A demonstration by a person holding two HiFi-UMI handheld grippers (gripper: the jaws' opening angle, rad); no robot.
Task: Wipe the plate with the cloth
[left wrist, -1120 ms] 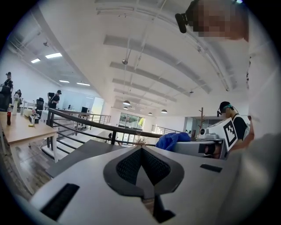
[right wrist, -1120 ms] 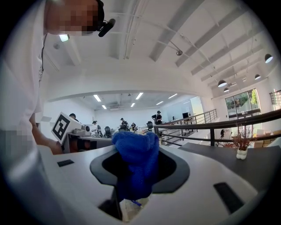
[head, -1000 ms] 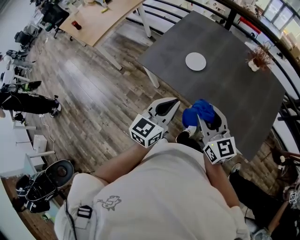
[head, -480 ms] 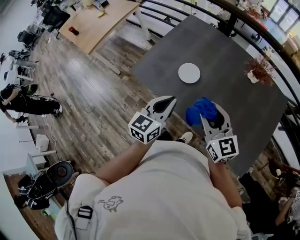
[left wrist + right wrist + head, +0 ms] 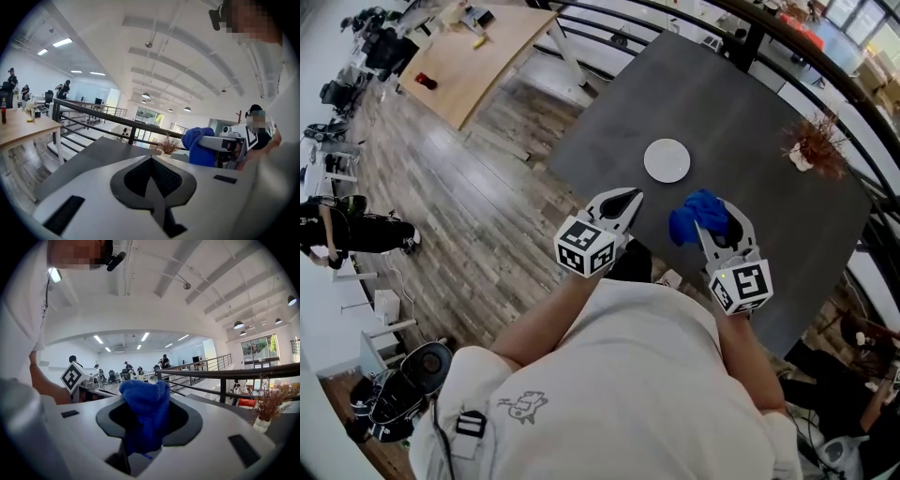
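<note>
Plate [image 5: 667,160] sits on the dark table [image 5: 750,112], ahead of both grippers. The right gripper [image 5: 703,225], pinching the blue cloth [image 5: 692,212], is near the plate's near right side. The left gripper [image 5: 622,199], pressed together and empty, is equally near at its left.

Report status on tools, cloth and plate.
Left tool shut, empty. Right tool shut on blue cloth. Plate bare on the dark table, ahead of both tools, not yet touched. Nothing between cloth and plate.
</note>
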